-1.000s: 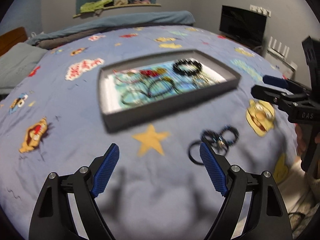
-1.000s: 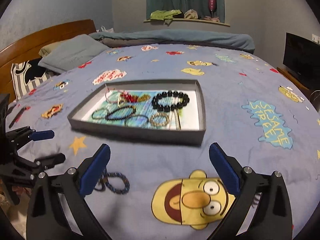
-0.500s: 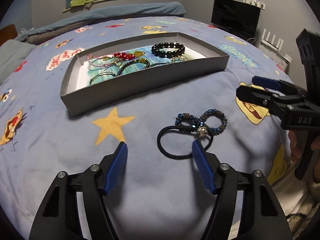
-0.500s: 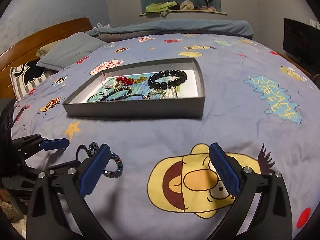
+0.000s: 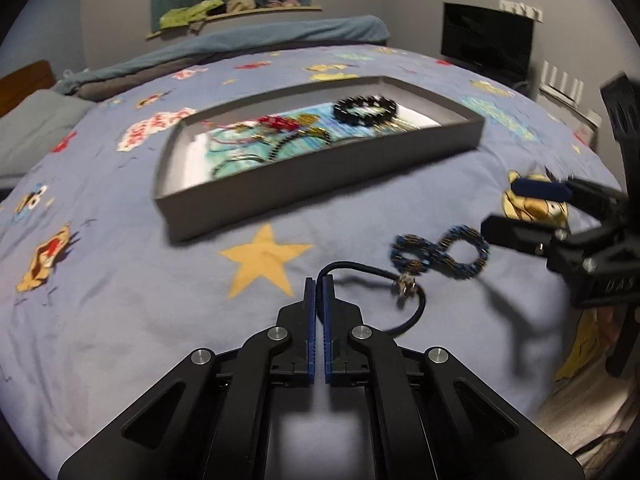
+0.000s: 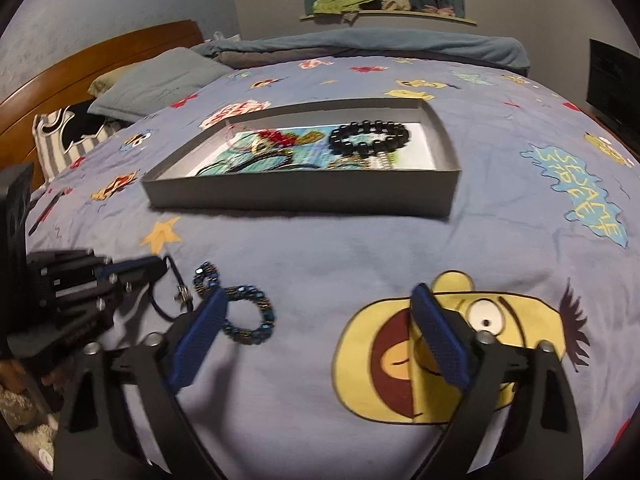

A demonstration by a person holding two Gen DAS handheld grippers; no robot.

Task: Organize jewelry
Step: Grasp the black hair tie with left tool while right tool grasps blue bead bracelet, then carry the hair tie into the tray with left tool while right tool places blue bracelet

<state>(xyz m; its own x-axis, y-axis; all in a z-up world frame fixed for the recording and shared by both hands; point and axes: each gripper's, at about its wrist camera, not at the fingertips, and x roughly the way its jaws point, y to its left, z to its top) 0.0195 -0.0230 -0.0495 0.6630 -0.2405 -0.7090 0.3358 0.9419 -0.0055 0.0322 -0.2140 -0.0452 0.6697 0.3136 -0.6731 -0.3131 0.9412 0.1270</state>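
My left gripper (image 5: 319, 280) is shut on a black cord bracelet (image 5: 412, 312) with a small silver charm, lying on the bed cover. A blue beaded bracelet (image 5: 440, 252) twisted into a figure eight lies just right of it, also in the right wrist view (image 6: 244, 312). My right gripper (image 6: 316, 304) is open and empty, low over the cover beside the blue bracelet; it shows at the right in the left wrist view (image 5: 520, 212). A grey tray (image 5: 320, 176) further back holds several bracelets, including a black beaded one (image 6: 368, 138).
The bed cover is blue with cartoon prints, a yellow star (image 5: 264, 260) in front of the tray. Pillows (image 6: 152, 84) and a wooden headboard (image 6: 100, 60) lie at the far left. A dark screen (image 5: 488, 48) stands beyond the bed's right edge.
My left gripper has closed from wide open and now pinches the black cord bracelet. My right gripper has moved closer to the blue bracelet, still open.
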